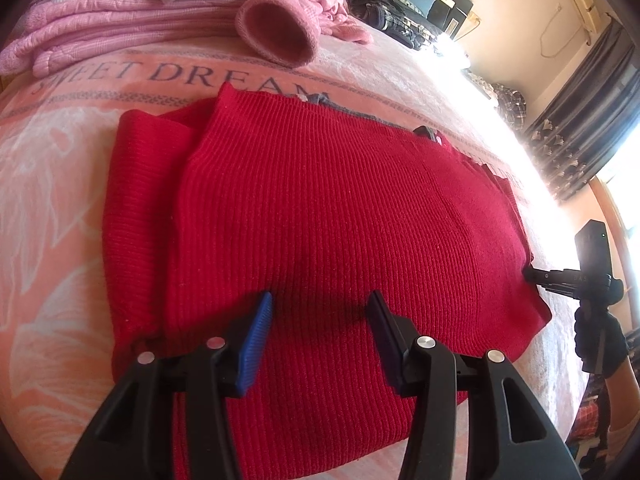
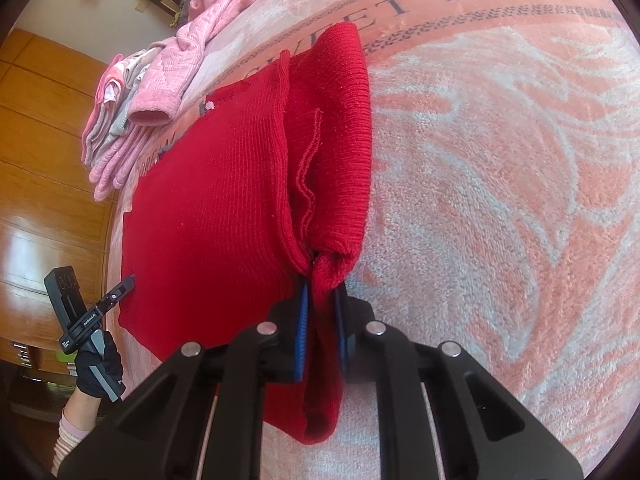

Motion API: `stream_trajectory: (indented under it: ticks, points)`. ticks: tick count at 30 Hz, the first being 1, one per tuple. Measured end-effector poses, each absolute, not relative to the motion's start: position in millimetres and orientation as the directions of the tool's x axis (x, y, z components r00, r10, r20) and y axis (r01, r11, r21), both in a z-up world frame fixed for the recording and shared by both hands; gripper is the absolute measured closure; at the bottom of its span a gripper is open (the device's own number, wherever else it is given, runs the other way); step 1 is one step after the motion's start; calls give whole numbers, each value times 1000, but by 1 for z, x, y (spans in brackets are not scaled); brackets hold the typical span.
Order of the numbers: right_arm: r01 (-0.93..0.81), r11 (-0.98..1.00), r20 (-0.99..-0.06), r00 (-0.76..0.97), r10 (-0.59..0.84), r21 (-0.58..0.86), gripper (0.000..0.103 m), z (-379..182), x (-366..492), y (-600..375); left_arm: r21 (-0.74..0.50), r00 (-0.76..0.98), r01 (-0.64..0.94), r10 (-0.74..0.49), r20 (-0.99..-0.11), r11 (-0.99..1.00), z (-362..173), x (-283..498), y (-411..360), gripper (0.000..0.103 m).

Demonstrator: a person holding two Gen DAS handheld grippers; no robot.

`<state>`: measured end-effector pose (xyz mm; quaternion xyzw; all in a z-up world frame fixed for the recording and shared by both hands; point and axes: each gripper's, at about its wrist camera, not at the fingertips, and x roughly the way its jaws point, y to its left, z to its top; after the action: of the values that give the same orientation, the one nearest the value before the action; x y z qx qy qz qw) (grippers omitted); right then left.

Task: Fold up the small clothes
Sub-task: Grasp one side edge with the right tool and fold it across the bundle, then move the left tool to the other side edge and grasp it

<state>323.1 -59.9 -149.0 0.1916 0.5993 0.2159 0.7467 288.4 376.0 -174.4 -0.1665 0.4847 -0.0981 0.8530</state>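
Lying on bed: red knit garment (image 1: 312, 216), ribbed, spread flat on the pink blanket (image 1: 52, 184), near the printed words "SWEET DREAM" (image 1: 224, 76).
Fold state: one side panel is turned over onto the body; in the right wrist view a wavy inner seam (image 2: 308, 172) shows between the two layers.
Long axis: in the left wrist view it runs across the frame, a narrower folded end at left, a corner at lower right; the knit ribs run along it.
Right tongs (image 2: 322, 344): pressed together on a bunched fold of the red garment, cloth passing between the blue pads (image 2: 303, 332) and hanging below them.
Left tongs (image 1: 316, 340): spread apart, empty, hovering just above the garment's near part; whether the tips touch the cloth is unclear.
Containers: none visible.
Pile: pink clothes (image 1: 120, 20) stacked at the blanket's far edge, a pink cuff (image 1: 278, 30) open toward the camera.
Person: a gloved hand (image 2: 98, 364) holds the left tool's handle.
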Motion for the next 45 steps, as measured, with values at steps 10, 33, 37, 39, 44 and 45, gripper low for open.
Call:
stream_trajectory:
  ticks: [10, 33, 37, 39, 44, 45]
  points:
    - [-236, 865, -845, 214, 491, 443, 97, -51, 331, 34, -439, 556, 24, -377, -741, 898, -144, 273, 391, 53]
    - [-510, 767, -867, 76, 492, 390, 65, -56, 285, 178, -541, 581, -86, -400, -709, 836, -147, 273, 444, 53]
    - [-568, 746, -888, 57, 457, 347, 48, -61, 259, 176, -561, 582, -80, -419, -697, 824, -134, 276, 438, 52]
    - [-614, 735, -911, 63, 408, 287, 45, -67, 247, 186, -572, 574, -76, -434, -695, 816, -132, 278, 434, 52]
    - [-710, 699, -952, 145, 269, 90, 39, -84, 231, 214, -595, 553, -69, -466, -690, 800, -132, 280, 424, 51]
    - [-722, 691, -956, 168, 241, 47, 39, -90, 229, 218, -599, 549, -70, -471, -691, 797, -133, 281, 423, 51]
